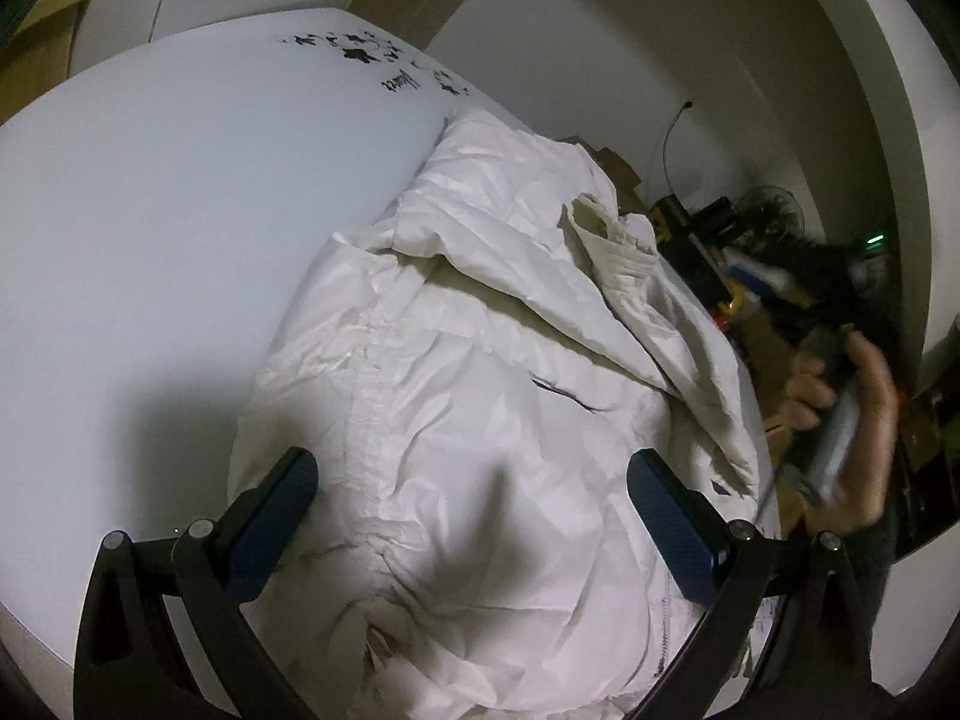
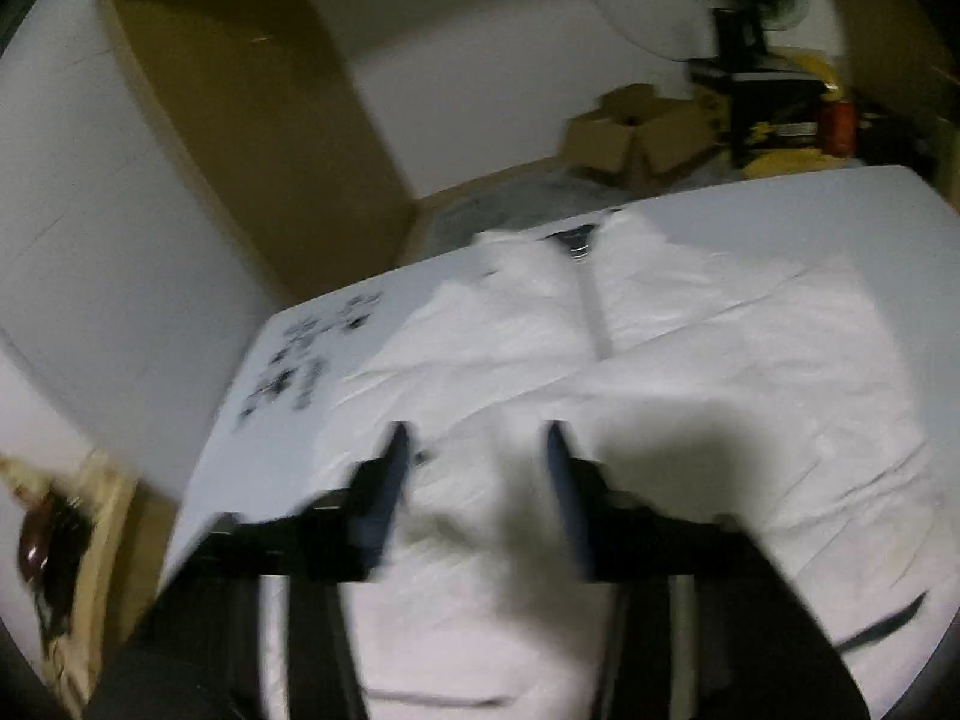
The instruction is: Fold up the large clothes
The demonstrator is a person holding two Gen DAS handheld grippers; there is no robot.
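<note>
Worktop (image 1: 150, 228): white, mostly bare on one side, black printing near the far corner. White jacket (image 1: 480, 372) is lying crumpled across the other side, one edge sitting right at the worktop's edge, beyond which boxes and clutter are showing.

Risks, as judged: the jacket is being handled in a bunched state, so a grab into the heap is likely to catch several layers and the fold will be coming out skewed. A pull toward the near edge could be dragging the lot off the worktop. Right view is being smeared by blur, so aim there is uncertain.

Left gripper (image 1: 474, 516): jaws are standing wide open, nothing held, jacket directly below and between them, contact not confirmed.

Right gripper (image 2: 474, 468): jaws are being held slightly apart, white fabric showing between them; whether it is being pinched cannot be told. Jacket is spreading out ahead of them.
</note>
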